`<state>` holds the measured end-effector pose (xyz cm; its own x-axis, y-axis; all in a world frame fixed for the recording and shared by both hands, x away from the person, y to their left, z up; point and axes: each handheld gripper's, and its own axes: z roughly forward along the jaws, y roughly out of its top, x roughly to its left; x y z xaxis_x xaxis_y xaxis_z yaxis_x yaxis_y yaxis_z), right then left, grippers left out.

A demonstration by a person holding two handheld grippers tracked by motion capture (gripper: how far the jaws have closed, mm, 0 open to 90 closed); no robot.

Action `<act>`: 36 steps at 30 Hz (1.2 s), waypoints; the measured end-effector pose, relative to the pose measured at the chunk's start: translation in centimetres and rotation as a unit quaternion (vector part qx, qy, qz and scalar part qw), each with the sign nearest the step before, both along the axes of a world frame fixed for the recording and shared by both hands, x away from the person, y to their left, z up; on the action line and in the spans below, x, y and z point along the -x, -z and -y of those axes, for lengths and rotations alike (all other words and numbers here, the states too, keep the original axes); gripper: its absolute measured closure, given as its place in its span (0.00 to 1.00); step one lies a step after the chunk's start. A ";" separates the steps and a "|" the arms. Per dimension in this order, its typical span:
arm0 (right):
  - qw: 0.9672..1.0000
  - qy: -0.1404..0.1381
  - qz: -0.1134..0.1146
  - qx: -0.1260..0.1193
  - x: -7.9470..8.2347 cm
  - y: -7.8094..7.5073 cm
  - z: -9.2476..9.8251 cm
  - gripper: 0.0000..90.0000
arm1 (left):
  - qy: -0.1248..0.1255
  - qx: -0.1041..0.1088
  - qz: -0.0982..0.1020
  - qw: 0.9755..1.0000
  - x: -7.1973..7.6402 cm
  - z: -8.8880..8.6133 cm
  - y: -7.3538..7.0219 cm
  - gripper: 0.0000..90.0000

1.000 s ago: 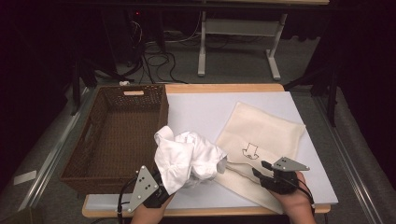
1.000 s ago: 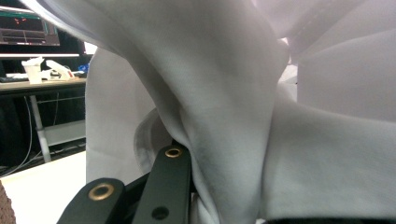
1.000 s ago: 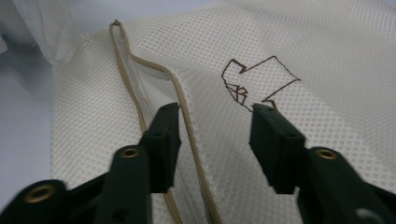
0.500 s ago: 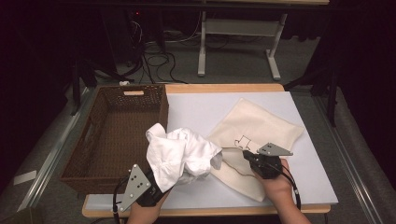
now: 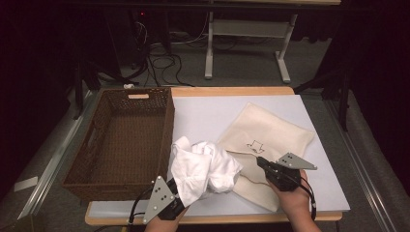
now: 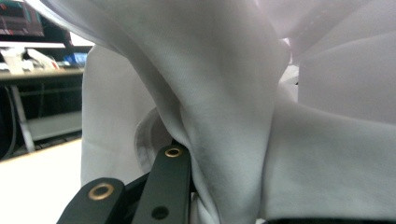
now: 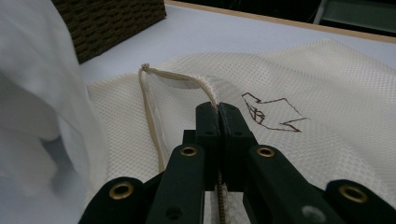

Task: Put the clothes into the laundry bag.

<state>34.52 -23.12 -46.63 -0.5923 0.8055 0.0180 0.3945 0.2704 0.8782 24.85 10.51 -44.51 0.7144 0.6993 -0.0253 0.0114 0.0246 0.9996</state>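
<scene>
Table (image 5: 290, 111) under grey mat; beyond, dim floor, probably cables (image 5: 164, 53).

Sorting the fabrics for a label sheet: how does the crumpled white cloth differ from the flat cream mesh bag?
The crumpled white cloth is smooth, plain and bunched up, lifted by the left tool. The flat cream mesh bag has a waffle-like weave and a dark line drawing, and lies spread on the table, its edge cord pinched by the right tool. Both are pale fabrics, each gripped by one tool.
</scene>
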 end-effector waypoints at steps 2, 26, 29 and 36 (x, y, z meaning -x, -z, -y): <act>1.000 -0.001 0.000 -0.004 0.1 -0.1 -0.1 0.98 | 0.003 -0.008 -0.006 1.000 -0.1 0.5 0.5 0.86; 0.999 -0.015 0.017 -0.031 0.8 -0.9 0.1 0.98 | 0.025 -0.102 -0.085 0.991 -2.4 4.7 5.7 0.85; 0.999 -0.015 0.018 -0.036 0.9 -1.1 0.0 0.98 | 0.027 -0.107 -0.099 0.989 -3.0 5.2 6.3 0.85; 0.999 -0.015 0.020 -0.037 0.9 -1.2 0.1 0.98 | 0.018 -0.113 -0.119 0.986 -3.8 5.2 7.2 0.74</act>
<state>33.57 -23.21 -45.43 -0.6174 0.7849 0.0523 0.3519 0.2161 0.9108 28.70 5.33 -51.72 0.7308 0.6813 -0.0418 0.2440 -0.2035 0.9482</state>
